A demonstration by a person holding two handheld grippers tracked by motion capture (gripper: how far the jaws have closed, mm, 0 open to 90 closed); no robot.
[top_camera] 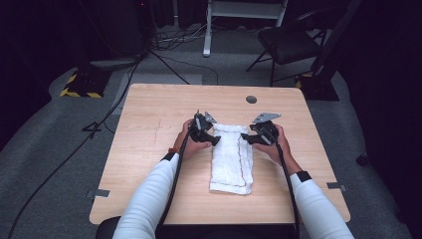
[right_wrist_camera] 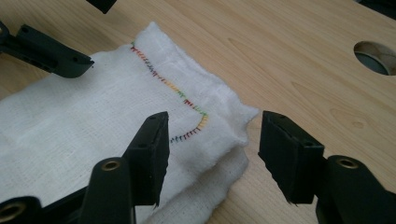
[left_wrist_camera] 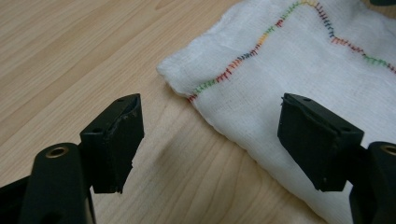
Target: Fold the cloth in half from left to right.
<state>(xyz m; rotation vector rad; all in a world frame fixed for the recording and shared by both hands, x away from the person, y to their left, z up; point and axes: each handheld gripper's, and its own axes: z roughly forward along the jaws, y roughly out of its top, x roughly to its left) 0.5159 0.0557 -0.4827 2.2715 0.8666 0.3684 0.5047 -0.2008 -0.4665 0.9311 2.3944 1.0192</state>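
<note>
A white folded cloth (top_camera: 231, 159) with a coloured stitched line lies lengthwise on the wooden table (top_camera: 149, 144). My left gripper (top_camera: 215, 140) is at the cloth's far left edge, open, with the cloth's corner (left_wrist_camera: 280, 79) between and beyond its jaws. My right gripper (top_camera: 245, 137) is at the far right edge, open, its jaws straddling the cloth's corner (right_wrist_camera: 219, 121). In the right gripper view the left gripper's jaw (right_wrist_camera: 46, 51) shows at the upper left over the cloth. Neither gripper holds anything.
A round grommet hole (top_camera: 251, 99) sits in the table near the far edge, seen as the grommet hole (right_wrist_camera: 376, 56) in the right gripper view. Beyond the table are a folding chair (top_camera: 291, 42), cables on grey carpet and a stand base (top_camera: 82, 84).
</note>
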